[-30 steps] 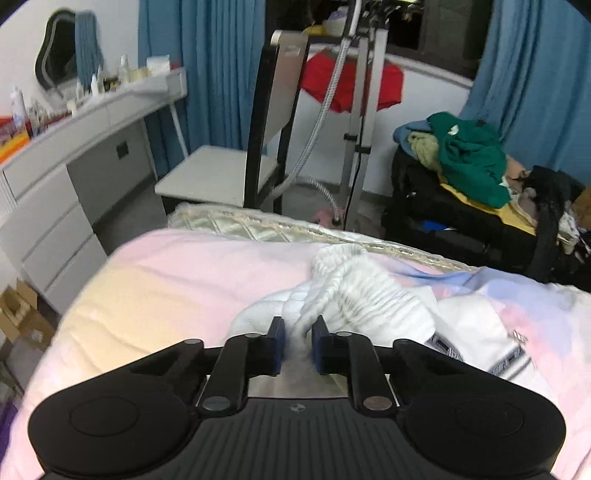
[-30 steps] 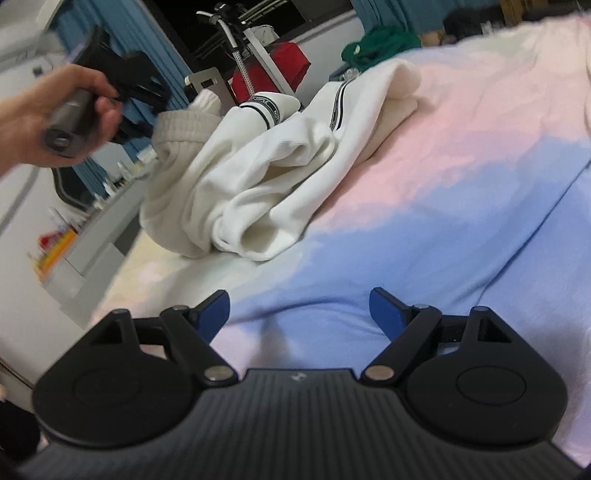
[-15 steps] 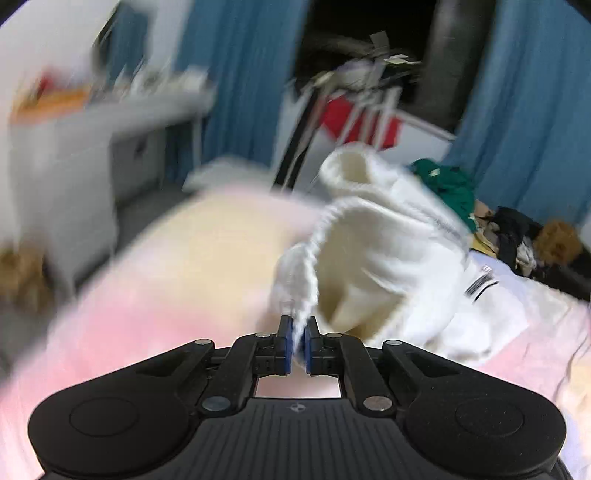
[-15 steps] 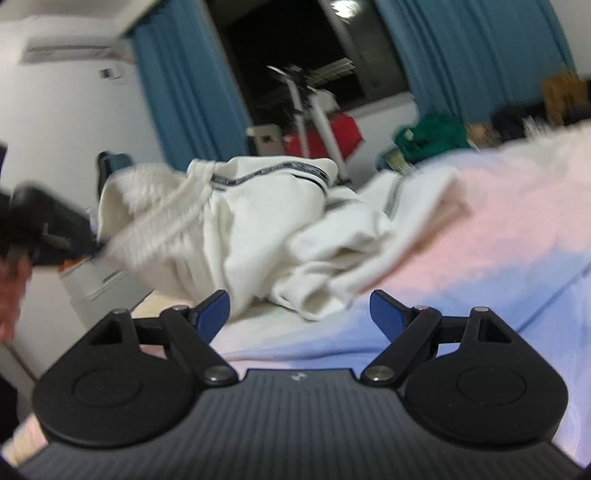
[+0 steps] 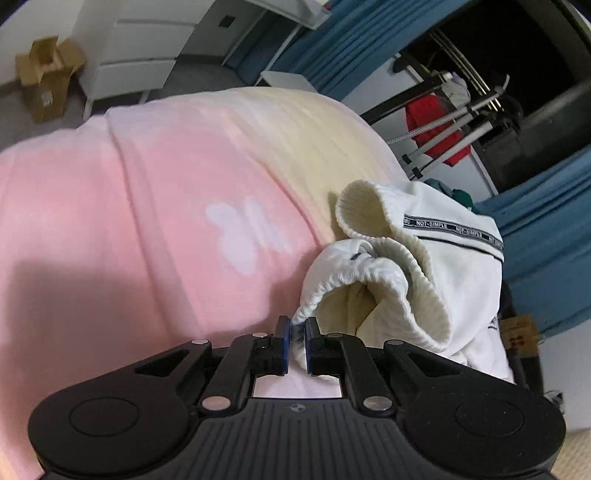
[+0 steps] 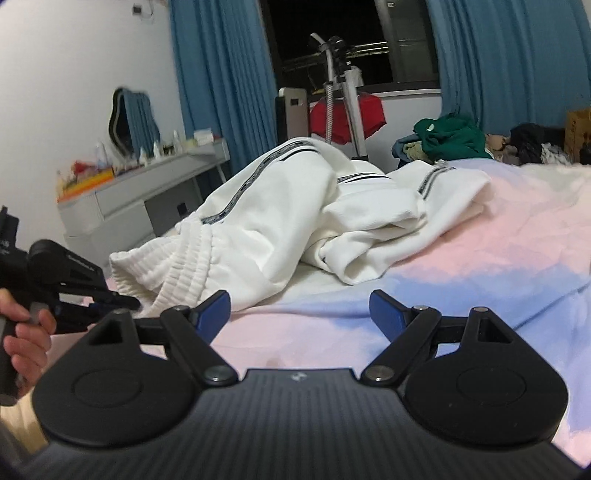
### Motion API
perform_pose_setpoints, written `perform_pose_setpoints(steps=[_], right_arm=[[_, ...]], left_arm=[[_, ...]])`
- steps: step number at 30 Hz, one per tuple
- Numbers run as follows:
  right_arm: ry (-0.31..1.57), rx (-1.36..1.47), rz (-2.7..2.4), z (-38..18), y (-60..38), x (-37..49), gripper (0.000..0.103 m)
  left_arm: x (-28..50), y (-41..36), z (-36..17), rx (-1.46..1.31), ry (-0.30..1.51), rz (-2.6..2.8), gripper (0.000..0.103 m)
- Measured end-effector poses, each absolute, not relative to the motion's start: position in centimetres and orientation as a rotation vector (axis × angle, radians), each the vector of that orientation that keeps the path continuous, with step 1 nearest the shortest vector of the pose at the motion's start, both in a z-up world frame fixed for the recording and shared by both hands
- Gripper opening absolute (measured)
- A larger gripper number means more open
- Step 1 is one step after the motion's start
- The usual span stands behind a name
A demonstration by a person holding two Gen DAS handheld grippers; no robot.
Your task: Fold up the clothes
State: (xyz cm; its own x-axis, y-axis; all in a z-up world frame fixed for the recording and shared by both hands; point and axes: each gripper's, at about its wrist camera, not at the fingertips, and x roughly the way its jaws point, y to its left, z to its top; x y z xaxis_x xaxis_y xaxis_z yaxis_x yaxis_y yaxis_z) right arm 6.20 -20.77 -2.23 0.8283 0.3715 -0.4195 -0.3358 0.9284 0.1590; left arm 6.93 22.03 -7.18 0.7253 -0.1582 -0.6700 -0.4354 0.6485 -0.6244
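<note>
Trousers: white, bunched on bed, long axis 9-to-2 o'clock. Left hand-held gripper clamps waistband at 9; I keep right hand-held gripper spread, empty, nearer the legs.

Blue curtains, dark window, grey dresser, white wall

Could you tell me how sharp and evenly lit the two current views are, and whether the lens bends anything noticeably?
Left wrist view: strongly tilted and bowed by the fisheye, the pink blanket soft, a dark shadow at lower left, the white trousers sharp enough to read the stripe lettering. Right wrist view: level, evenly lit, crisp; the window black, curtains bowing at the edges.
</note>
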Motion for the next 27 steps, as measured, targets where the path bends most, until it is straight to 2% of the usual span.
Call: perform_pose_setpoints(steps=[6,8,12,16,23,24,25,27], right_arm=[[0.503,-0.119,0.442,1.8,-13.3,11.6,0.084],[0.537,-0.219,0.461,3.6,-9.4,14.2,0.078],[0.583,-0.414,0.551,5.1,-0.9,18.7,0.077],[0.634,-0.578,0.547,3.5,5.7,22.5,0.064],[0.681,-0.778,0.465,-0.6,9.1,24.4,0.061],[0.685,-0.806,0.452,-1.1,9.4,24.5,0.057],[0.688,-0.834,0.438,-1.7,9.8,24.7,0.046],[0.694,-0.889,0.410,-2.8,10.4,25.0,0.042]], left_arm=[[8.0,21.9,-7.9,-0.942,0.762,0.196,0.008],[8.2,22.0,-8.0,-0.962,0.761,0.207,0.008],[8.6,22.2,-8.6,-0.975,0.763,0.214,0.008],[9.1,22.5,-9.1,-0.975,0.764,0.205,0.009],[9.8,22.5,-9.6,-0.956,0.755,0.195,0.010],[9.9,22.4,-9.6,-0.952,0.754,0.196,0.010],[10.0,22.3,-9.5,-0.944,0.752,0.195,0.010],[9.8,22.4,-9.4,-0.930,0.748,0.188,0.010]])
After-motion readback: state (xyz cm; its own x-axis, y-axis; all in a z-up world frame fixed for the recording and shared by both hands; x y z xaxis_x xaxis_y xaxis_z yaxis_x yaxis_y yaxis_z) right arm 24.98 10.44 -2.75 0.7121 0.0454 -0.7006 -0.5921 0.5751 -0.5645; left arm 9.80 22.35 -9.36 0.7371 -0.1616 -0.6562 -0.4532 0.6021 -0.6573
